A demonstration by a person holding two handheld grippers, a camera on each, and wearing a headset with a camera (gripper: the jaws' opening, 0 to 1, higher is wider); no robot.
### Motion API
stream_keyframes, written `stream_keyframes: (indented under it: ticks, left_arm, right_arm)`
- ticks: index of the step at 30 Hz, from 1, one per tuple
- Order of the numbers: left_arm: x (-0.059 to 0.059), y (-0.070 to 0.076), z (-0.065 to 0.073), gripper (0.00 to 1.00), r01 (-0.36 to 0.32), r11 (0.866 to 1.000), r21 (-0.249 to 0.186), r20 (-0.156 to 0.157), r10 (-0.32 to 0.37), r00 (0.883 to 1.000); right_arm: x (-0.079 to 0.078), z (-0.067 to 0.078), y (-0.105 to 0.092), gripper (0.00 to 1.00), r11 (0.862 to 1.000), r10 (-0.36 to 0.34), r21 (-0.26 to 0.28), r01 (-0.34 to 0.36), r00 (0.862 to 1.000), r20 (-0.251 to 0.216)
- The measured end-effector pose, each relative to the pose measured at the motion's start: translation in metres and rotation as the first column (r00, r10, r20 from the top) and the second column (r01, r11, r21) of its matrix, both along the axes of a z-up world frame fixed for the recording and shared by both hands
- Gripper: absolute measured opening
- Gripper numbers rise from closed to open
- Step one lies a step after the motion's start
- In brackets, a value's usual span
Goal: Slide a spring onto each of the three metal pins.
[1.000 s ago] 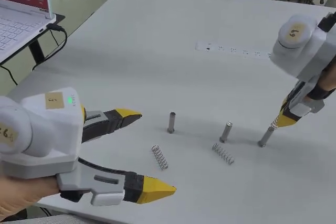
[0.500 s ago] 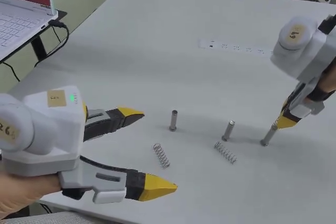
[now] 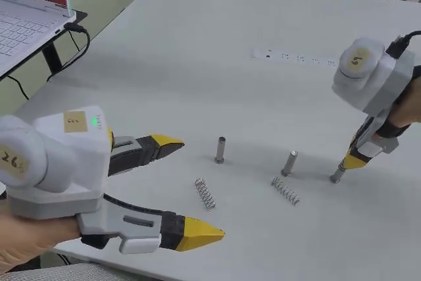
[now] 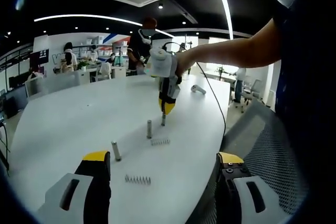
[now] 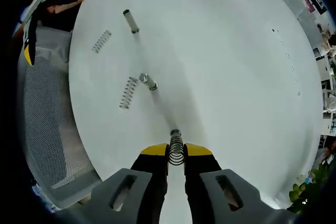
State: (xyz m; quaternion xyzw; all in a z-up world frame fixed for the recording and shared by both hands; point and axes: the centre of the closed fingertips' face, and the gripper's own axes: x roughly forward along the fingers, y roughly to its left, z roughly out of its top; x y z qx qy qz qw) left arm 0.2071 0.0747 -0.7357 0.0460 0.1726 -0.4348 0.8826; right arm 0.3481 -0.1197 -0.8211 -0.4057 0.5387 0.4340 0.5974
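Spanning the head view, white desk (image 3: 197, 64), rounded near edge running under the left tool (image 4: 163, 158). Laptop (image 3: 26, 11) sits off the desk's far-left side. Wide bare surface between the pins and the power strip (image 3: 296, 59) farther back.

Left tool: jaws spread wide, gripping nothing, low at the near edge. Right tool (image 5: 177, 150): jaws closed on a spring (image 5: 176, 148), tip down at the right pin (image 3: 337, 176). The pin's top meets the spring's far end in the right gripper view.

Middle pin (image 3: 289, 162) and left pin (image 3: 220, 149) stand upright, bare, well apart. One loose spring (image 3: 286, 190) lies just beside the middle pin, another loose spring (image 3: 204, 193) near the left pin, both toward the near edge.
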Motion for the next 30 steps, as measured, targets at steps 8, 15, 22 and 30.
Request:
stream_keyframes:
  ticks: [8,15,22,30]
  left_arm:
    - [0.000,0.000,-0.001,0.79,0.000,1.000,0.002,-0.002,0.000,1.000]
    - [-0.001,0.001,-0.001,0.78,0.000,1.000,0.002,-0.002,0.000,1.000]
    - [-0.001,0.000,-0.001,0.78,0.003,1.000,0.003,-0.002,-0.003,1.000]
    - [-0.001,0.000,-0.002,0.78,0.007,1.000,0.004,-0.004,-0.007,1.000]
  right_arm:
    - [-0.001,-0.017,-0.001,0.09,1.000,-0.005,-0.016,0.005,1.000,0.003]
    - [-0.003,-0.026,-0.001,0.09,1.000,-0.017,-0.009,0.017,1.000,0.007]
    - [-0.003,-0.025,0.002,0.10,1.000,-0.016,0.010,0.016,1.000,0.012]
    - [-0.002,-0.019,0.006,0.16,0.999,-0.010,0.037,0.009,0.999,0.037]
